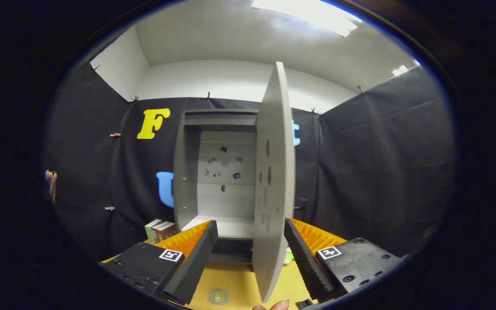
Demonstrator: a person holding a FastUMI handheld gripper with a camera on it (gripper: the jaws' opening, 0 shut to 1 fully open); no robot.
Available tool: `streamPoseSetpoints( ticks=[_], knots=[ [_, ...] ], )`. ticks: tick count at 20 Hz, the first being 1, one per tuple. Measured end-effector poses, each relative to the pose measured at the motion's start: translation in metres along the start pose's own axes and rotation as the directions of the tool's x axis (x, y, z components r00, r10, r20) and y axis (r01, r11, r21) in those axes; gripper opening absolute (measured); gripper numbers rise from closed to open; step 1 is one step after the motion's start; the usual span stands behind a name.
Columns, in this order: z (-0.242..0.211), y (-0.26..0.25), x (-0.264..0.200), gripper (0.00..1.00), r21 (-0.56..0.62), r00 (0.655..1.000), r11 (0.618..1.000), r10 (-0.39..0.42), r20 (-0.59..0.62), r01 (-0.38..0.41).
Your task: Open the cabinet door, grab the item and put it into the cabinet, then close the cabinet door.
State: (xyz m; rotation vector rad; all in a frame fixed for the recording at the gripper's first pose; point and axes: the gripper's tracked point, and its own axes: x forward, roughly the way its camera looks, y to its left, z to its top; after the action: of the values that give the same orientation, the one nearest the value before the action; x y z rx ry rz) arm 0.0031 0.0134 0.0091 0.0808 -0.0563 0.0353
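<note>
One claw [250,241] agape astride one open cabinet door [274,181], one cabinet [187,172] beyond.

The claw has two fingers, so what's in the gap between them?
In the gripper view, the open cabinet door stands edge-on between the fingers of the claw. The fingers are spread and neither seems to press on it. Beyond lies the cabinet's shelf.

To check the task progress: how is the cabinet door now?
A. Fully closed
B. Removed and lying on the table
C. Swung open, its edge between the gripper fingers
C: the cabinet door stands swung open, edge-on between the spread fingers of the gripper, with the cabinet interior visible.
</note>
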Motion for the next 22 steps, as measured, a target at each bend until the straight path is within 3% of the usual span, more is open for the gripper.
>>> streamPoseSetpoints(
  ticks=[6, 13, 17, 22],
  knots=[
    [-0.068, 0.065, 0.03, 0.98, 0.004, 0.979, 0.998, 0.061, -0.194, -0.062],
    [-0.189, 0.106, 0.072, 0.98, 0.008, 0.906, 0.996, 0.084, -0.416, -0.088],
    [-0.285, 0.122, 0.088, 0.98, 0.067, 0.81, 0.995, 0.1, -0.577, -0.076],
    [-0.381, 0.12, 0.089, 0.98, 0.044, 0.706, 0.997, 0.071, -0.705, -0.056]
  ],
)
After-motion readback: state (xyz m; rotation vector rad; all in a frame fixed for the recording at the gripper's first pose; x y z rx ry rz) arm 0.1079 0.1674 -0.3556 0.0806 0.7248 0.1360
